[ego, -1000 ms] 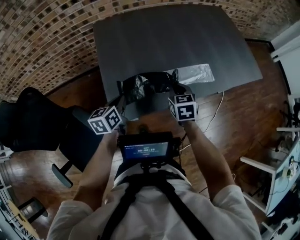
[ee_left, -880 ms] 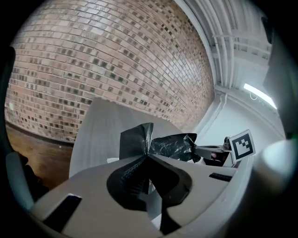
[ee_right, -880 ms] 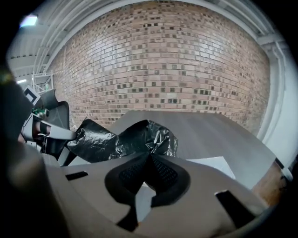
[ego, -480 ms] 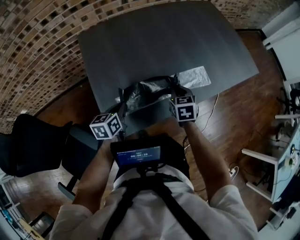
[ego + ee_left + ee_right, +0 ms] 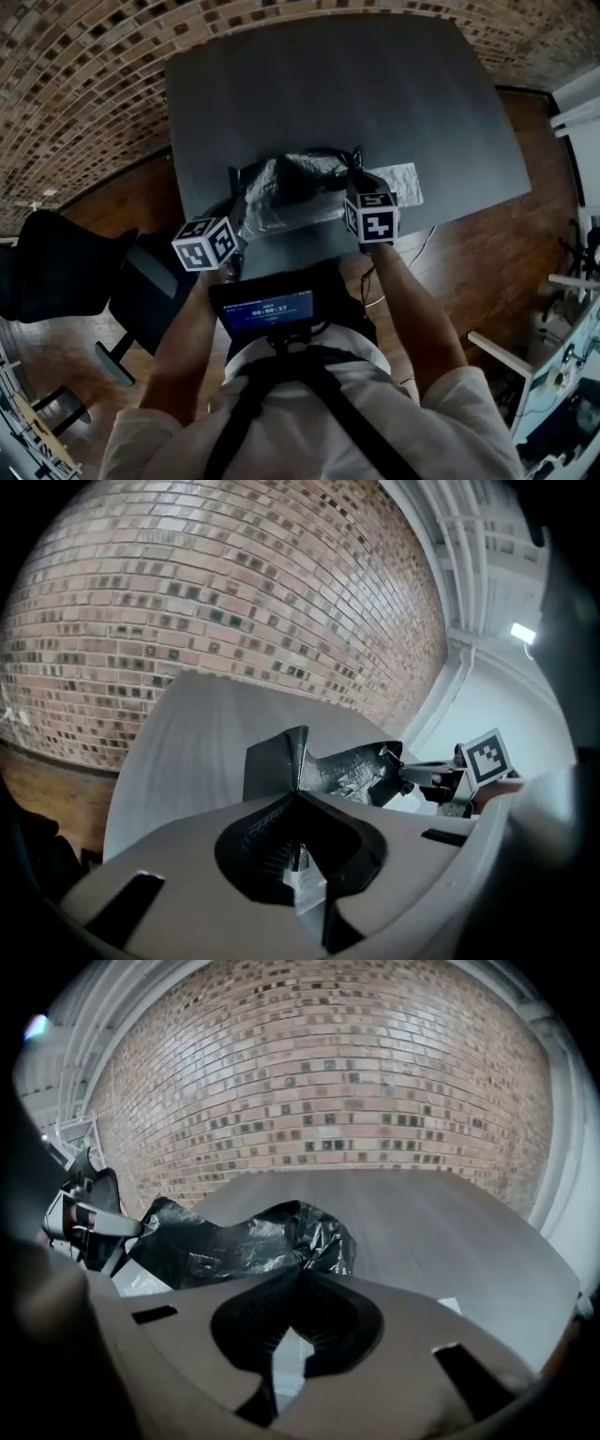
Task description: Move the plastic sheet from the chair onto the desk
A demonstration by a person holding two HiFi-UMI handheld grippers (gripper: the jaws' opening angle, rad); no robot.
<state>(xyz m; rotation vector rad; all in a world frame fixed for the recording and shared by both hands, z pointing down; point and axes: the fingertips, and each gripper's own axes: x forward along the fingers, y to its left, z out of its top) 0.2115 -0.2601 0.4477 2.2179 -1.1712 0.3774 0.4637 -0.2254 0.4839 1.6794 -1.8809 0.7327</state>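
Left gripper [image 5: 297, 797] and right gripper [image 5: 298, 1279], jaws clamped together, each pinch an edge of the crinkled, glossy black plastic sheet [image 5: 291, 185], bunched between them over the matte, dark rectangular desk [image 5: 375, 94].

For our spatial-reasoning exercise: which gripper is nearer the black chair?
Left. The left gripper, shut on the plastic sheet, is close beside the chair; the right gripper grips the sheet's other end, farther off at the desk edge.

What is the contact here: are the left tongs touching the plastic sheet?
Touching. The left gripper view shows the left tongs shut on a fold of the plastic sheet, which fans out beyond them.
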